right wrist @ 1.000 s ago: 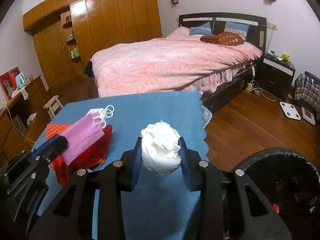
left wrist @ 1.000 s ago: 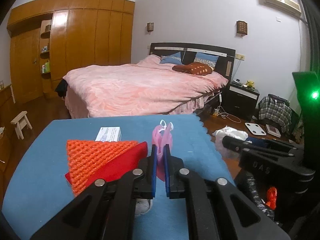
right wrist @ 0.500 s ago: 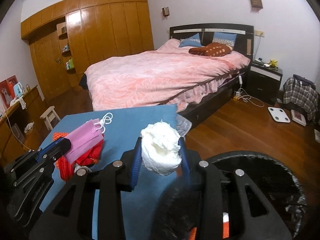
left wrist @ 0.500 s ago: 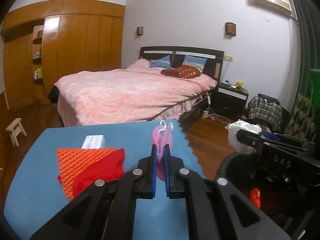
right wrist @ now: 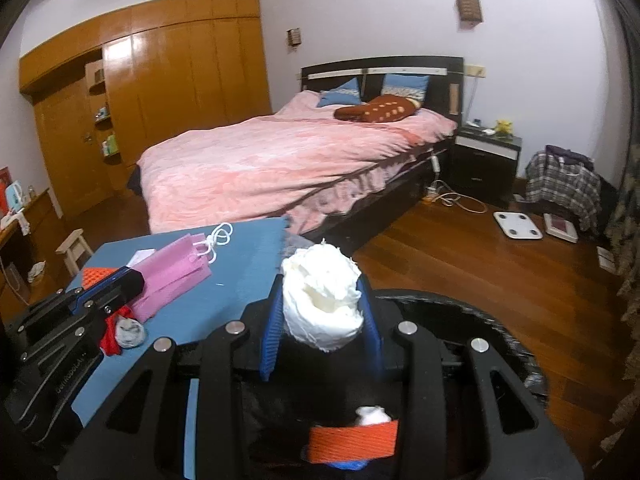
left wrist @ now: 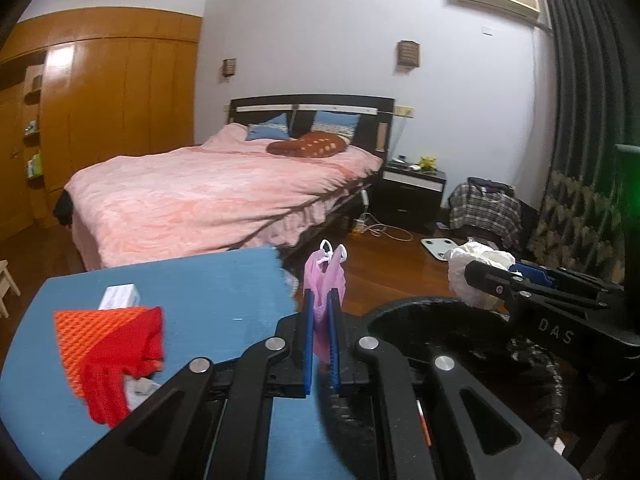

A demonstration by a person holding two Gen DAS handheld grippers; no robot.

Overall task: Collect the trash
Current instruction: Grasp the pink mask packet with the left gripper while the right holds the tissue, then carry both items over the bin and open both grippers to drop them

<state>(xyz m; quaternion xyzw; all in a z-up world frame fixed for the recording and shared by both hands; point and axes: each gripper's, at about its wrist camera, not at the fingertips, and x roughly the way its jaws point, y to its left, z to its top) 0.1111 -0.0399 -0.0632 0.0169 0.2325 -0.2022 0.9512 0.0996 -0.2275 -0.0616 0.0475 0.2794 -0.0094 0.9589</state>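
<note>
Right gripper [right wrist: 320, 320] clamps a crumpled white tissue wad [right wrist: 322, 300] above the round black bin [right wrist: 500, 332]; left gripper [left wrist: 321, 320] pinches a pink pleated face mask [left wrist: 325, 280] beside the rim. Risk: premature left release drops the mask outside.

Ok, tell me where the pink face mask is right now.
The pink face mask is clamped in the left gripper, held at the blue table's right edge beside the black trash bin.
</note>
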